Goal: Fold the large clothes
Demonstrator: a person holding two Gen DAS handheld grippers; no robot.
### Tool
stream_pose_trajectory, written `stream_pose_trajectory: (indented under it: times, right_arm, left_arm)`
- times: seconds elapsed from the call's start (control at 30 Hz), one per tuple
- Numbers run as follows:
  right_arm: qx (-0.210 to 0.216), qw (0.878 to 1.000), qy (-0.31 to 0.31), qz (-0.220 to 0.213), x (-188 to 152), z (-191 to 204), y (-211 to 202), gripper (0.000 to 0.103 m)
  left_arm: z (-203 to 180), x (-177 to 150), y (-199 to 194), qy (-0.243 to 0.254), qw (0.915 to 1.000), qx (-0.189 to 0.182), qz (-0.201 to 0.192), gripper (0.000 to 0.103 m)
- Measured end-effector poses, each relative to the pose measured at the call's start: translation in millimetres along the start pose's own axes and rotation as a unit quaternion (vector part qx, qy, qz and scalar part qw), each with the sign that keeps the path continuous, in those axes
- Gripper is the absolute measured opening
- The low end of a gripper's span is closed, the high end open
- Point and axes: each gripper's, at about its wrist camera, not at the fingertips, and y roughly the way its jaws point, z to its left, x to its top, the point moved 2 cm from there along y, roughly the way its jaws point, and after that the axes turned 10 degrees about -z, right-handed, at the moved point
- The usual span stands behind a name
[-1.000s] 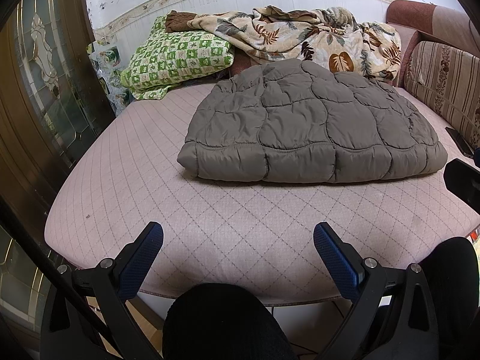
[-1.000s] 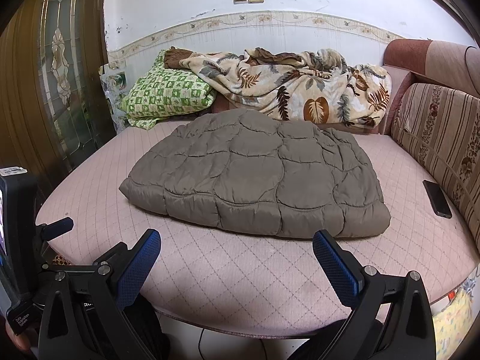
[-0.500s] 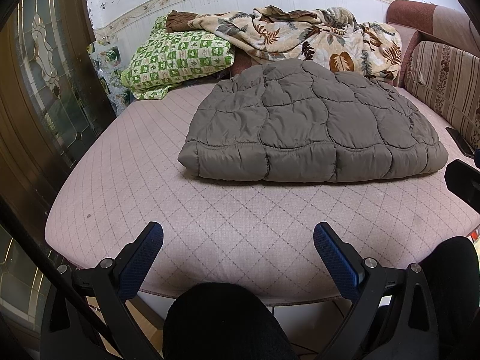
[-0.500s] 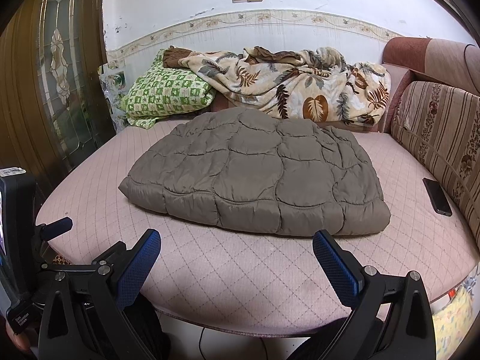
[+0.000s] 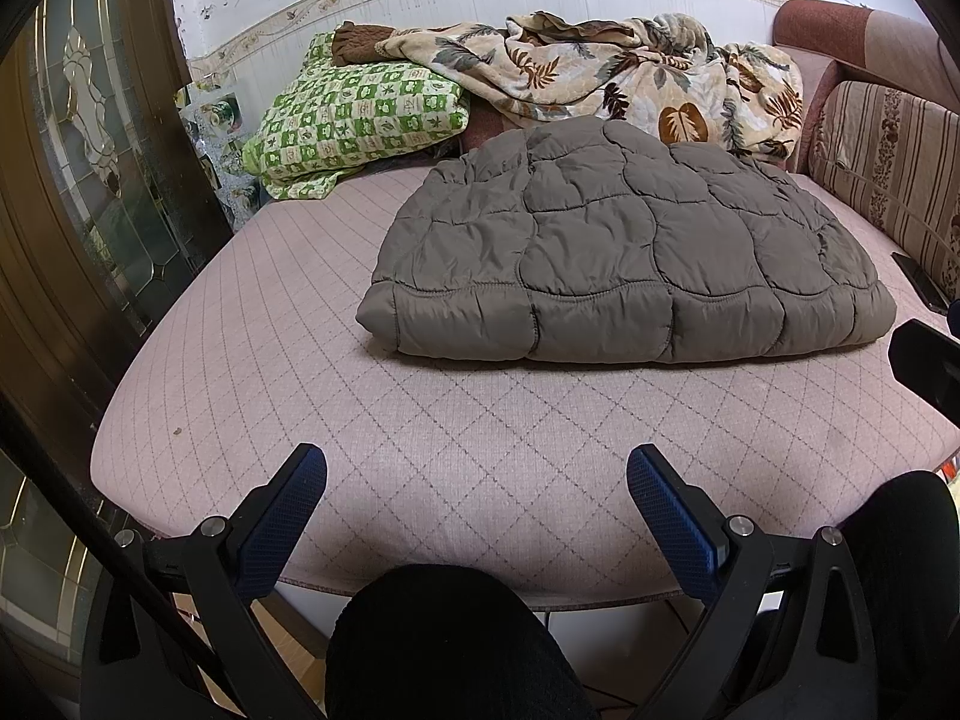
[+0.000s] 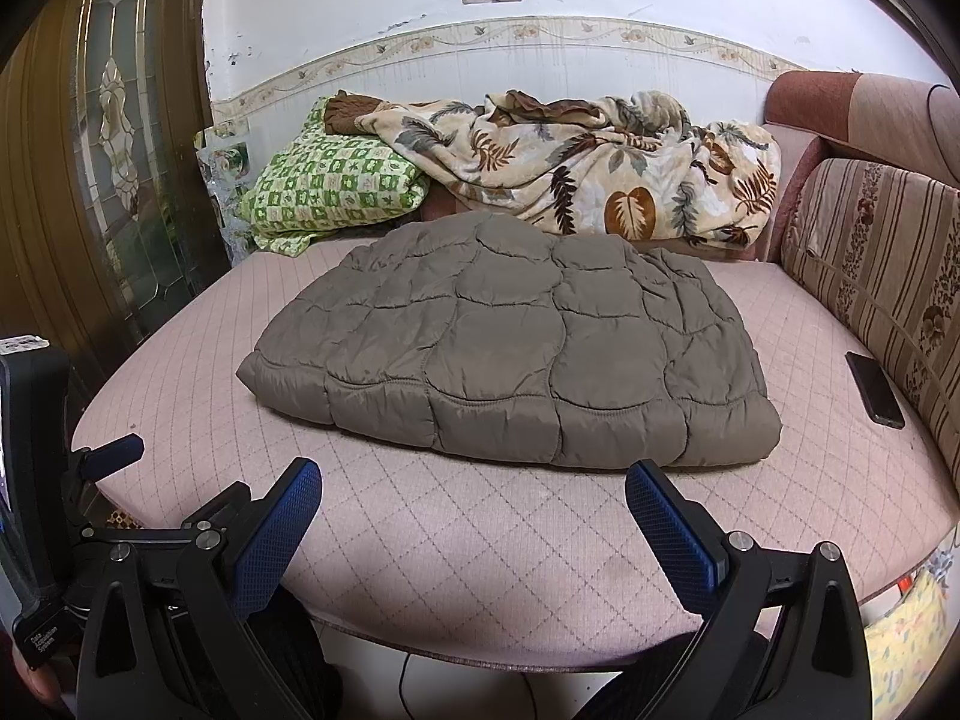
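A grey-brown quilted puffer coat lies folded into a thick rectangle in the middle of the pink quilted bed. My left gripper hovers open over the bed's near edge, well short of the coat, with nothing between its blue pads. My right gripper is likewise open and empty, just in front of the coat's near fold. The left gripper's body shows at the left edge of the right wrist view.
A green checked pillow and a leaf-print blanket are piled at the back wall. A striped sofa cushion lines the right side, with a black phone beside it. A wooden glass-panelled door stands left. A person's dark-clothed knee is below.
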Motion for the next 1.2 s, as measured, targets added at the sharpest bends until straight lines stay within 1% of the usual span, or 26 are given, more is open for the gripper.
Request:
stream_pose_trajectory:
  times: [0.37,0.8,1.0,1.2]
  right_arm:
    - [-0.001,1.000,0.003,0.002,-9,-2,0,0.102]
    - [0.000,1.000,0.004,0.002,-9,-6,0,0.102]
    - [-0.002,1.000,0.005,0.001,-8,-7,0,0.102]
    - [-0.004,1.000,0.003,-0.002,-4,-3,-6,0.102]
  left_arm:
    - [0,0,0,0.001,1.0000,-0.001,0.000,0.100]
    - [1,-1,-3,0.000,1.0000,-0.002,-0.005,0.100]
    - [0,0,-2,-0.005,0.9999,-0.009,0.002,0.100]
    - [-1,1,-8,-0.004,0.9999,-0.011,-0.008,0.100]
